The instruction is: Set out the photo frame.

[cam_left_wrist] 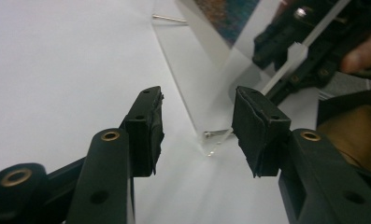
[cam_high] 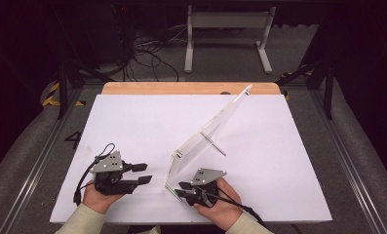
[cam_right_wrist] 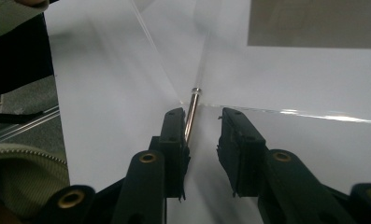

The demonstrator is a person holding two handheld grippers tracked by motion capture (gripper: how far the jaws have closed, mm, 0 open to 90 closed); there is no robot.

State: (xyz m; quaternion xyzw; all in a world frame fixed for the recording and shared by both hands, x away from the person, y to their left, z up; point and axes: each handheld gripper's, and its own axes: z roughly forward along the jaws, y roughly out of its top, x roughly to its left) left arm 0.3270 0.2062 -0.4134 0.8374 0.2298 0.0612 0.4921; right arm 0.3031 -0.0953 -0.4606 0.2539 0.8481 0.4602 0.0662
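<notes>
I judge the clear acrylic stand [cam_high: 208, 134] stiff, light, slippery; I take its metal pin [cam_right_wrist: 190, 116]. Right gripper [cam_right_wrist: 203, 116] spread around pin, w/o pinching; left gripper [cam_high: 145, 173] spread, empty.

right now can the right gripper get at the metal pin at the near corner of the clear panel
Probably yes: the right gripper has the metal pin rising between its open jaws beside the left pad, nothing blocking it. The clear panel stands just beyond.
</notes>
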